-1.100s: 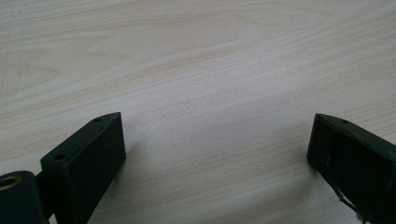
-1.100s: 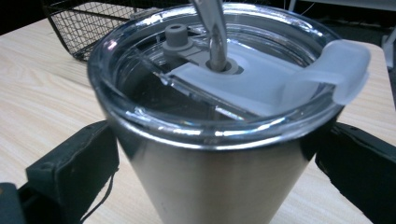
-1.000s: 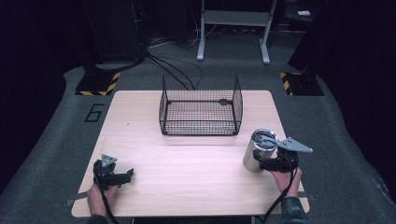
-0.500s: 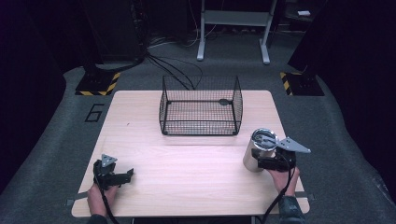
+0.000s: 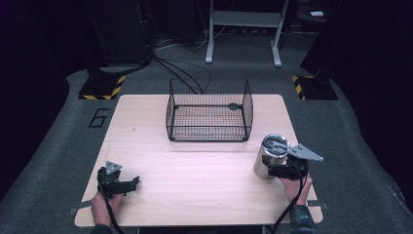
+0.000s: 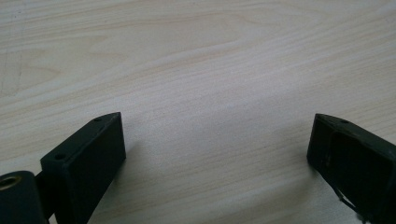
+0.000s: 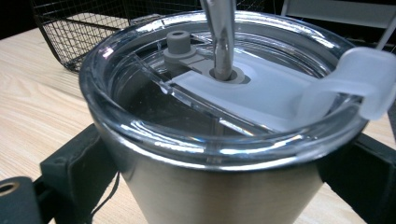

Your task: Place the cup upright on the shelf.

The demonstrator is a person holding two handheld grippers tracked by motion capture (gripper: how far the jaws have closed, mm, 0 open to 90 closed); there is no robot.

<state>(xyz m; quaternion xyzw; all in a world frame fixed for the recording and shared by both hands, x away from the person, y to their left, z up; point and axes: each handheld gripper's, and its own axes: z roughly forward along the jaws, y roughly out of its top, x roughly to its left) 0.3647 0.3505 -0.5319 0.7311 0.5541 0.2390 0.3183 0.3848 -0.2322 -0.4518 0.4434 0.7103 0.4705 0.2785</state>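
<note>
High view, tumbler: a steel tumbler point(image 5: 269, 158) with a clear lid stands upright near the right edge of the tabletop point(image 5: 195, 190), just in front of the wire basket's right front corner but apart from it
High view, right claw: the right claw point(image 5: 271, 170) sits low against the tumbler's near side, its jaws to either side of the body; the hand point(image 5: 293, 187) comes in from the near edge, forearm roughly straight toward the far edge
High view, left claw: the left claw point(image 5: 134, 182) rests by the near left corner, pointing toward the right edge, well apart from everything; its hand point(image 5: 101, 207) lies low at the near edge
High view, basket: the black wire basket point(image 5: 209, 112) stands empty at the middle of the far edge
Left gripper view: jaws spread wide over bare wood; nothing between them
Right gripper view: the tumbler point(image 7: 219, 140) sits between the two jaws, which press its wall low down; a straw point(image 7: 223, 32) rises through the lid point(image 7: 261, 93); the basket point(image 7: 93, 28) lies behind
Step in hand: judging by the grip, the tumbler is grasped and not yet lifted
Next move: probably a level lift, clearing the basket rim, then down inside; keep it upright, as the smooth tapered wall could slip
</note>
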